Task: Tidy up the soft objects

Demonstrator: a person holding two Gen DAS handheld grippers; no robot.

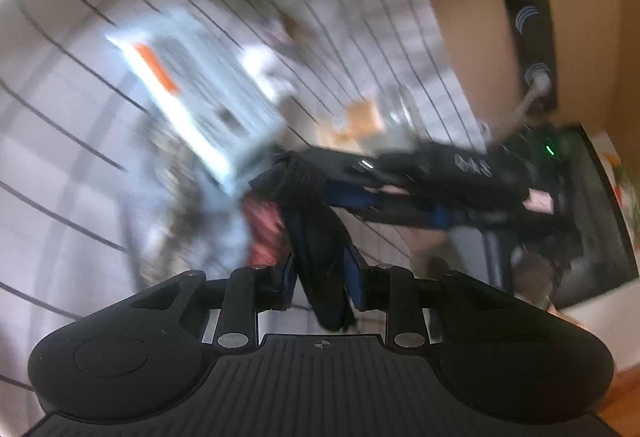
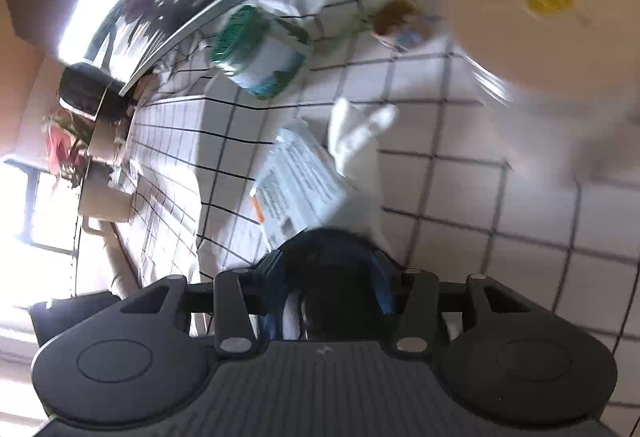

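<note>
My left hand-held gripper [image 1: 320,277] and my right hand-held gripper [image 2: 332,277] each pinch one end of a floppy, light dark cloth [image 1: 320,237] held above the checked table [image 2: 460,197].

Dark soft cloth [image 1: 320,237], bunched and hanging, stretched taut above checked tablecloth, white cloth [image 2: 360,153] beneath it

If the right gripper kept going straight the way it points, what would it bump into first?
Probably the printed white packet lying on the checked cloth, just beyond the dark fabric in the right gripper. The picture is blurred, so depth is uncertain.
</note>
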